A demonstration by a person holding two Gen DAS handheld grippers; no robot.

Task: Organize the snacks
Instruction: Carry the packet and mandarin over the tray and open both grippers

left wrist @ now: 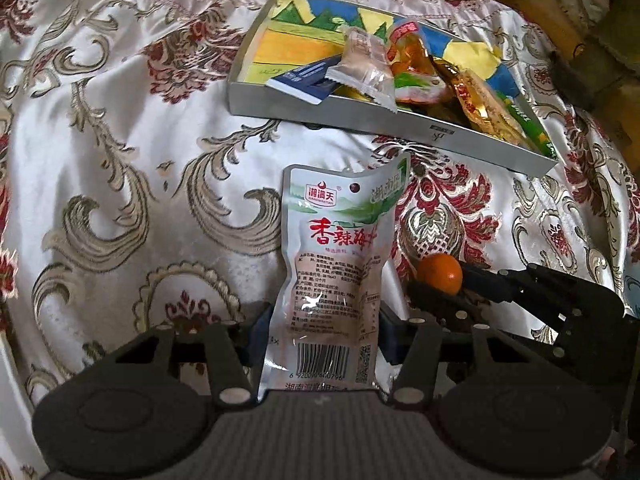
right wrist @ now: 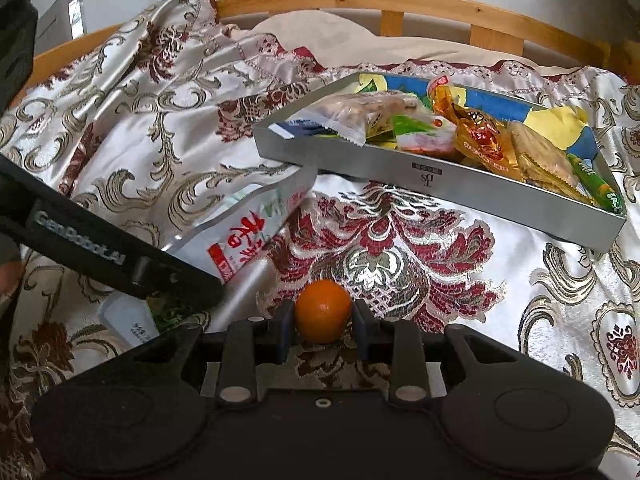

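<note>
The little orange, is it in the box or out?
Out. The orange sits between the right hand-held gripper's fingers, over the bedspread, short of the box.

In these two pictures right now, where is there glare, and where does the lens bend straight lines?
Left wrist view: glare whitens the shiny bedspread, and a bright spot sits on the silver snack pouch; the grey tray rim bows. Right wrist view: the wooden bed rail curves strongly, and the cloth shines beside the orange.

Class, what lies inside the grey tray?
The grey tray holds a heap of wrapped snacks on a colourful lining. Whatever is beneath the heap is covered.
</note>
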